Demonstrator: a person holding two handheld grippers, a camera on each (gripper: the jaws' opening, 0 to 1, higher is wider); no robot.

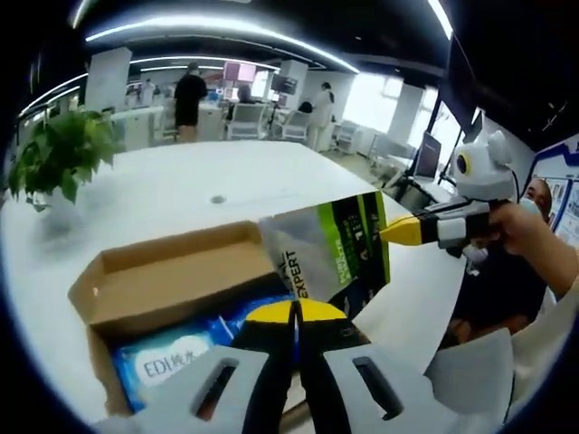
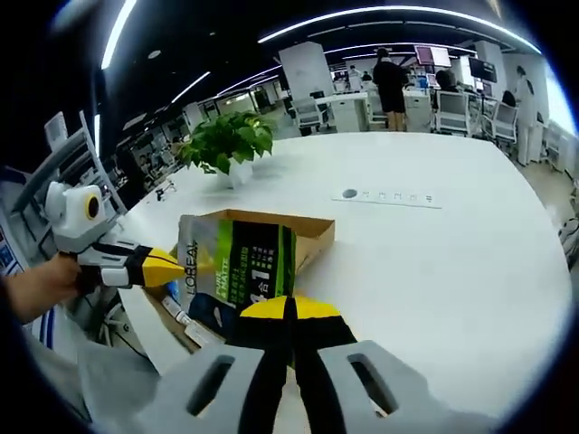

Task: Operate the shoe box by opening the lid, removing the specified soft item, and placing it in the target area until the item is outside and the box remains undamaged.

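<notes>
Left gripper view: glossy green-and-silver soft pouch (image 1: 335, 249) printed "EXPERT", held upright above the open brown cardboard shoe box (image 1: 172, 271); inside, a blue packet (image 1: 176, 357) marked "EDI". Left gripper (image 1: 296, 316) clenched on the pouch's lower edge; right gripper (image 1: 391, 232) touching its right side.

Right gripper view: same pouch, reading "L'OREAL" (image 2: 237, 267), pinched by the right gripper (image 2: 289, 312), jaws closed. On the white round table (image 2: 434, 244), a potted green plant (image 2: 228, 140).
</notes>
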